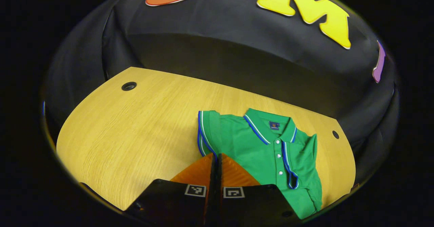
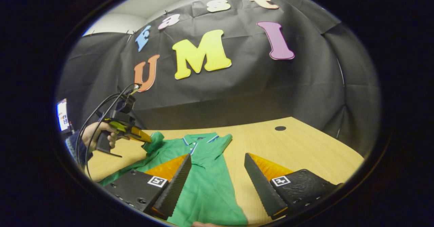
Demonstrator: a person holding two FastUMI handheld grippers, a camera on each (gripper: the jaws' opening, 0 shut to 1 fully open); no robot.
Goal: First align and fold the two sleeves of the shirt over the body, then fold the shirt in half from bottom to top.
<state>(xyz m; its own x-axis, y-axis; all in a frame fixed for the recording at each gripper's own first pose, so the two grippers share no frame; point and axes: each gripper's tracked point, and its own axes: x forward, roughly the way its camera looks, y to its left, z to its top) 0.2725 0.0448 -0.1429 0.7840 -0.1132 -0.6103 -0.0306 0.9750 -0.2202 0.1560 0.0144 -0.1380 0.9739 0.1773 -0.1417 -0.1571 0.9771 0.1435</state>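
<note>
A green polo shirt (image 1: 251,145) with blue-and-white trim lies collar-away on the wooden table (image 1: 135,128). One sleeve's cuff (image 1: 291,179) lies folded over the body beside the button placket. My left gripper (image 1: 216,156) is shut on the trimmed edge of the other sleeve (image 1: 205,132). In the right gripper view a hand holds that left gripper (image 2: 144,138) at the lifted sleeve (image 2: 155,141). My right gripper (image 2: 217,162) stands open just above the shirt (image 2: 206,183), one finger over the cloth and the other over bare table.
Round cable holes sit in the table (image 2: 305,152) near its far corners (image 1: 129,86) (image 1: 335,134) (image 2: 280,128). Black cloth walls close off the back and sides. Cables (image 2: 101,108) loop from the left gripper, and a lit screen (image 2: 62,115) stands behind the hand.
</note>
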